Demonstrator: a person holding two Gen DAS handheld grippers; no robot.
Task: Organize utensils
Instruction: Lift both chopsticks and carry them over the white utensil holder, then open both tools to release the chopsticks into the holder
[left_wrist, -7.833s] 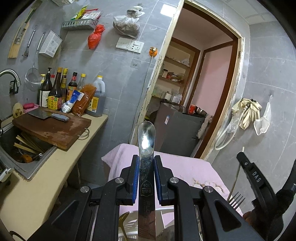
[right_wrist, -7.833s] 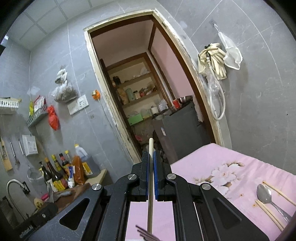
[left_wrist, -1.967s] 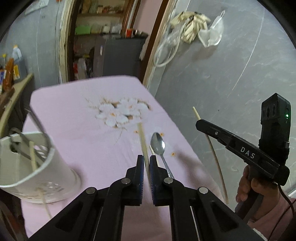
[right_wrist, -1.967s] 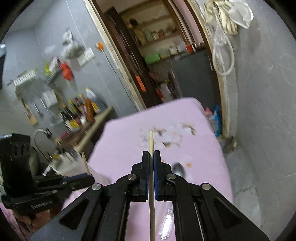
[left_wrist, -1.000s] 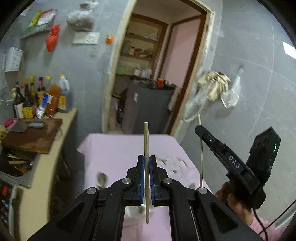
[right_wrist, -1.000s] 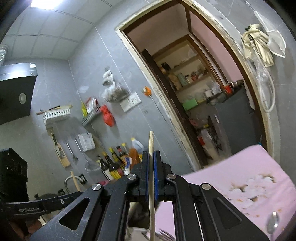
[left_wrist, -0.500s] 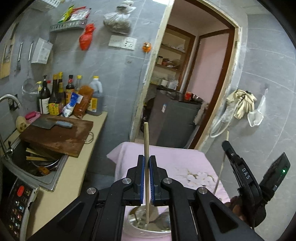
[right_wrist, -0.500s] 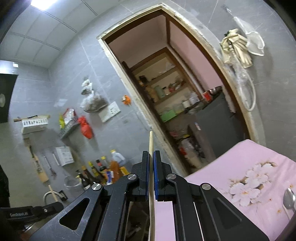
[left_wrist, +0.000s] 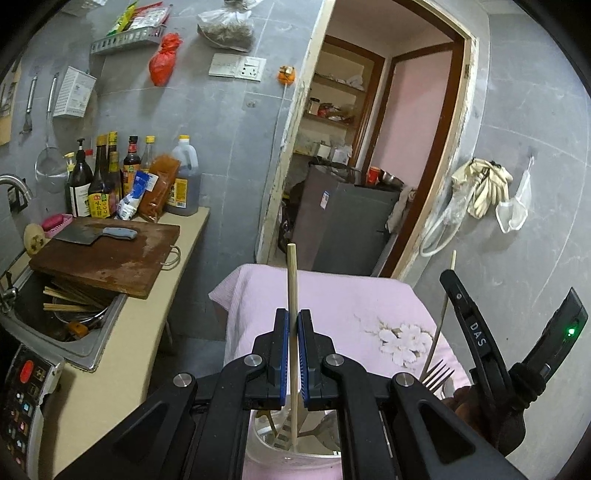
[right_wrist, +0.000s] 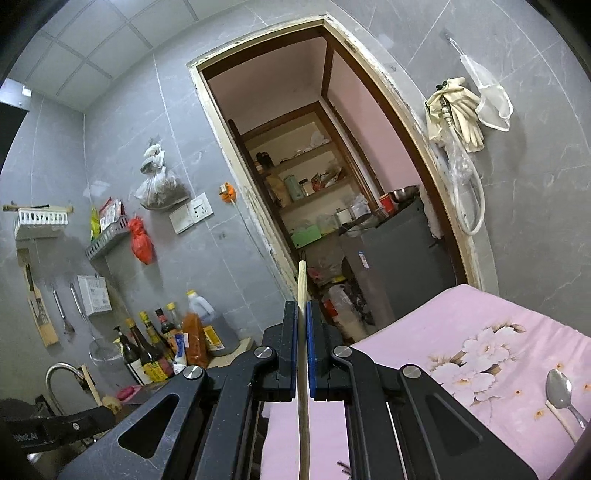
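My left gripper (left_wrist: 292, 325) is shut on a wooden chopstick (left_wrist: 291, 288) held upright; its lower end reaches into the white utensil holder (left_wrist: 291, 459) on the pink flowered tablecloth (left_wrist: 332, 299). A fork (left_wrist: 437, 373) stands in the holder. The right gripper (left_wrist: 448, 275) shows at the right of the left wrist view, a hand under it, gripping a second chopstick (left_wrist: 445, 299). In the right wrist view that gripper (right_wrist: 302, 314) is shut on this chopstick (right_wrist: 301, 280), which runs down out of frame. A spoon (right_wrist: 559, 389) and another chopstick (right_wrist: 561, 419) lie on the cloth at the right.
A counter at the left carries a wooden cutting board (left_wrist: 103, 258) with a cleaver (left_wrist: 96, 234), bottles (left_wrist: 107, 184) and a sink (left_wrist: 66, 317) full of utensils. An open doorway (left_wrist: 369, 147) with a grey cabinet lies behind the table. Gloves (left_wrist: 484, 184) hang on the right wall.
Both grippers have come down over the holder, each still gripping its chopstick. The left chopstick's lower end has sunk further into the holder, and the right gripper has tilted so more of the tablecloth shows.
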